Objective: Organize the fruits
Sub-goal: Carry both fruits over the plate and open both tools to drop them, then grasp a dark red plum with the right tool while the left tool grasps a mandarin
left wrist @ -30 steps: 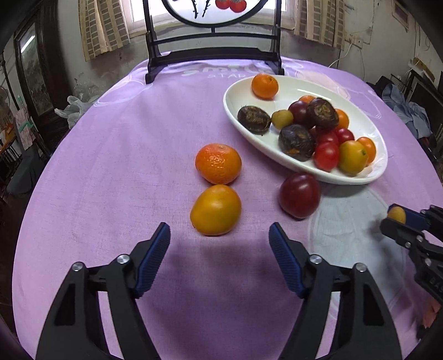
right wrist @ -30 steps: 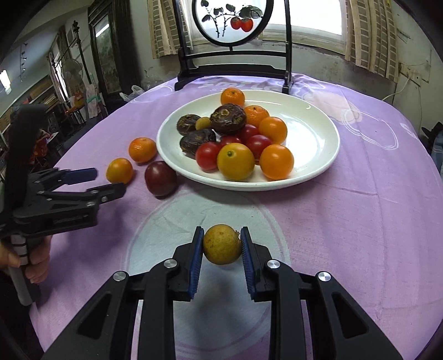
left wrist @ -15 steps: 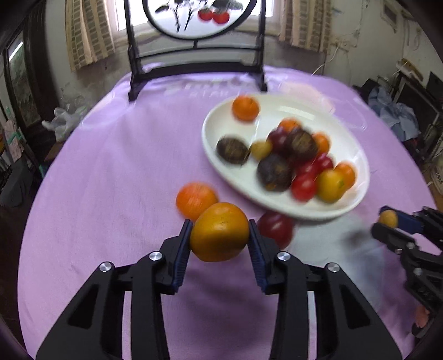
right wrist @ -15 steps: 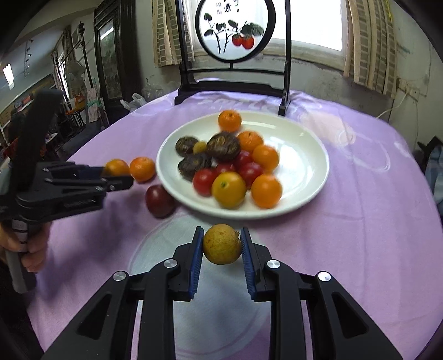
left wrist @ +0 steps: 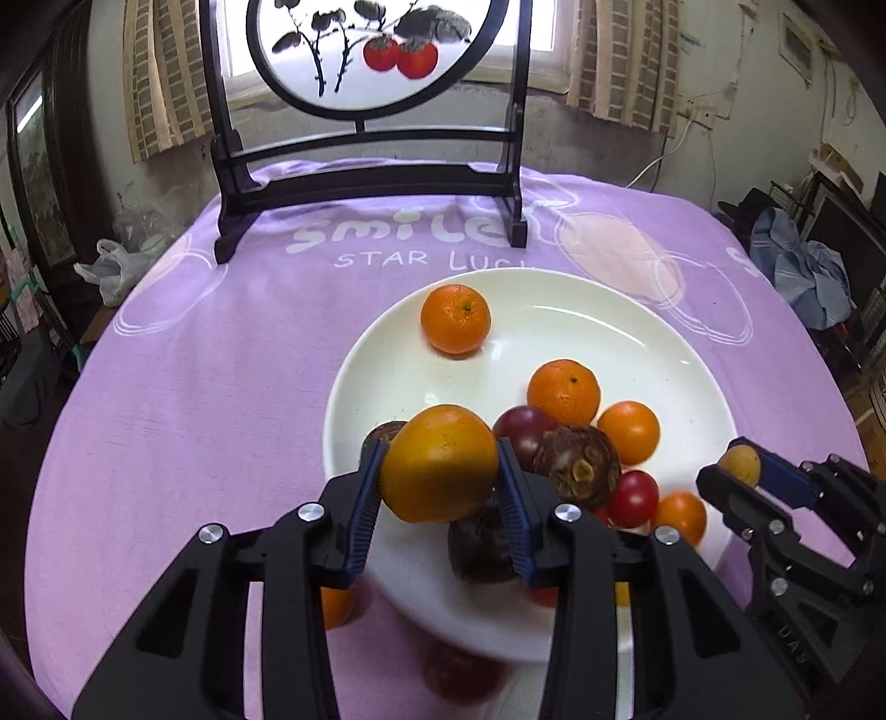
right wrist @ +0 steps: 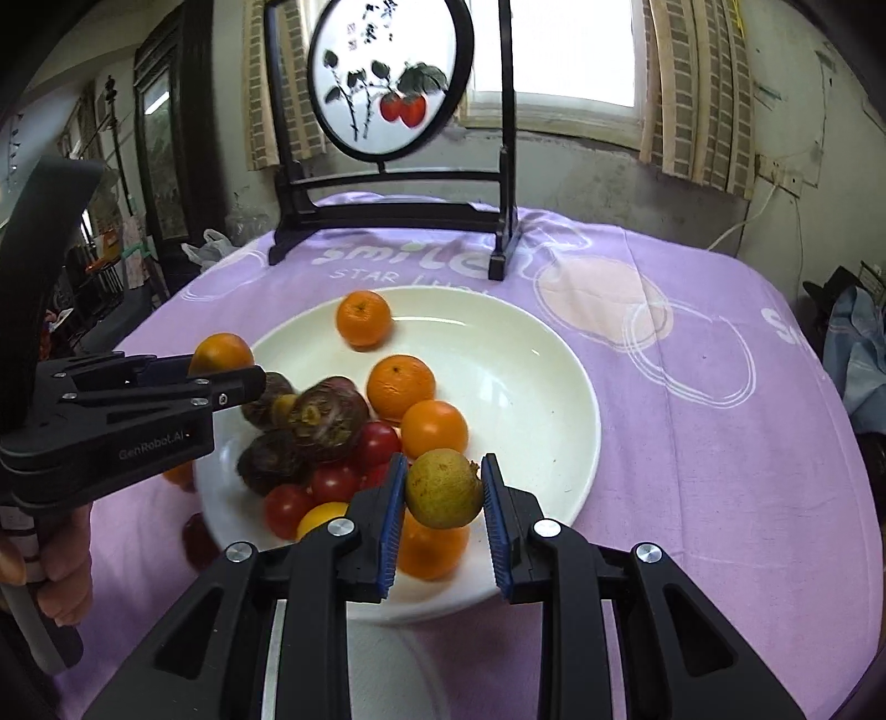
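Purple tablecloth (left wrist: 221, 387), white plate (left wrist: 637, 354), curtained window (right wrist: 559, 50)

Glossy ceramic plate (left wrist: 653, 354) on matt purple cloth (left wrist: 210, 387)

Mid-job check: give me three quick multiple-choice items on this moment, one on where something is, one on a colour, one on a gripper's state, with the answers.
1. Where is the left gripper's orange fruit?
A. lying on the cloth
B. held above the near side of the plate
C. behind the painted screen

2. What colour is the tablecloth?
A. purple
B. green
C. white

3. What state is the right gripper in?
A. open and empty
B. shut on a yellow-green fruit
C. shut on a tomato

Answers: 1 B, the fruit sits between the fingers over the plate's near part. 2 A, the cloth shows purple in both views. 3 B, both pads press the yellow-green fruit.
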A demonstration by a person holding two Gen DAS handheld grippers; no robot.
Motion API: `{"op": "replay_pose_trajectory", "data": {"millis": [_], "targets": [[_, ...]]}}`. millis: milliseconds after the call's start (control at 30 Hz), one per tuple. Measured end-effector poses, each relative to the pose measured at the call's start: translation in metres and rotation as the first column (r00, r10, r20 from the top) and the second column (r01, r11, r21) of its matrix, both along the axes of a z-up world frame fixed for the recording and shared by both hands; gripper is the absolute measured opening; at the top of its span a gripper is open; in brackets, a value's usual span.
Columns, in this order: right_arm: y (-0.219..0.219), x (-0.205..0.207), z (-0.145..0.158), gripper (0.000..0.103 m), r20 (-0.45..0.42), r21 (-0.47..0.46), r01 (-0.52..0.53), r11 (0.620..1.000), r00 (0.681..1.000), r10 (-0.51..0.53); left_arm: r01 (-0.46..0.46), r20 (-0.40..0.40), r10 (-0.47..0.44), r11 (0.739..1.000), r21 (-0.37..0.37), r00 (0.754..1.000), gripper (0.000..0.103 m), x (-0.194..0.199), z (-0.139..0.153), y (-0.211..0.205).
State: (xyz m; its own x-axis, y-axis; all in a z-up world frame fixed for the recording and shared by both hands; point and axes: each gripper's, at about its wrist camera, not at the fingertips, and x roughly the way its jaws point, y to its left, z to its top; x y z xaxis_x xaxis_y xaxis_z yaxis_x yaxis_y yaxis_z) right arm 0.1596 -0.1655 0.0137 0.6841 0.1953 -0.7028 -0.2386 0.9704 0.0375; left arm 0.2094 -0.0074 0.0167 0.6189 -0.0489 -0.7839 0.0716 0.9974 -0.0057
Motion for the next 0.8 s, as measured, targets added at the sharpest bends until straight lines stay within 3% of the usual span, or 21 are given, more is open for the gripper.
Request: {"op": "replay_pose_trajectory", "data": {"millis": [67,100,167,200,500,800], "targets": [[-0.001,0.009,-0.007,0.028,-0.019,-0.002,0.013,1.000,1.000,-0.013,-0.012,-0.012,0.012,1.000,-0.004,1.000,0.040,0.007,-0.005,-0.001],[-0.002,0.013,-0.011,0.028,-0.029,0.007,0.017,1.000,0.999,-0.017,-0.019,-0.013,0.019,1.000,-0.008,1.000,0.049,0.011,-0.006,-0.001],[-0.005,0.017,-0.015,0.043,-0.042,0.026,0.024,0.999,0.999,-0.023,-0.037,0.003,0.037,0.999,-0.004,0.999,0.070,0.012,-0.004,0.001],[-0.007,0.016,-0.015,0.045,-0.039,0.030,0.038,0.999,0.999,-0.037,-0.047,0.017,0.047,0.999,-0.006,0.999,0.073,0.011,-0.001,0.002],[-0.012,-0.008,-0.008,0.045,-0.027,0.057,0.026,0.998,0.999,-0.024,-0.023,0.089,0.020,0.999,0.026,0.996,0.077,-0.025,0.018,0.006],[0.027,-0.058,-0.004,0.047,-0.020,0.016,-0.109,0.994,0.994,0.110,-0.041,0.082,0.039,0.999,0.021,0.996,0.080,-0.066,0.014,0.039]]}}
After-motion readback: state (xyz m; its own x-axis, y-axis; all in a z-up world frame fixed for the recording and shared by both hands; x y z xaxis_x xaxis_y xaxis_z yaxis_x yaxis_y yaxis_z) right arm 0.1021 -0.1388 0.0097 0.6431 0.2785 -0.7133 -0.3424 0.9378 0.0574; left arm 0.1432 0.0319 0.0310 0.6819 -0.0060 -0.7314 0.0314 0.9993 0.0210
